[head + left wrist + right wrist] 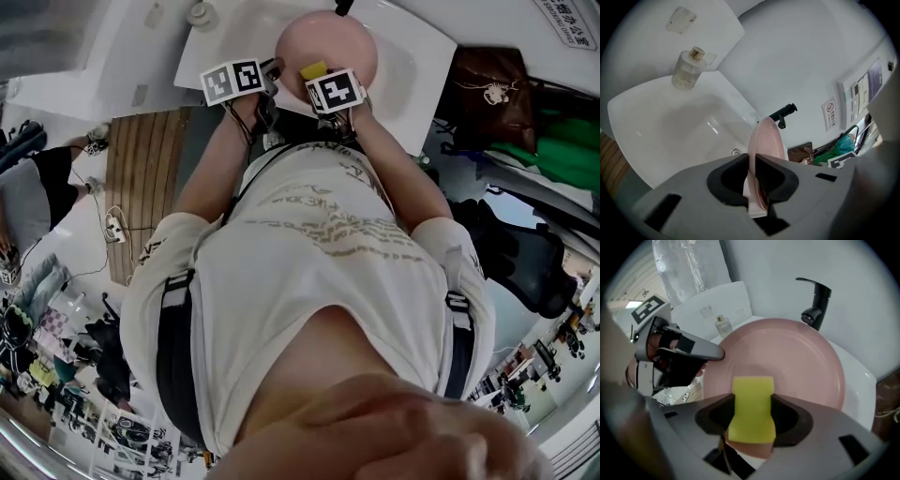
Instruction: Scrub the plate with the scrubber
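Left gripper [751,171] jaws tight on one pink plate [765,138], right gripper [752,416] jaws on one yellow scrubber [752,397]

Hidden behind scrubber [752,408]: plate [787,366] part; wall sign [829,111] print too small.

Both my arms extend forward, close together. My left gripper [752,177] is at the left, jaws closed on the rim of the plate [766,138]. My right gripper [752,420] is clamped on the scrubber [752,401].
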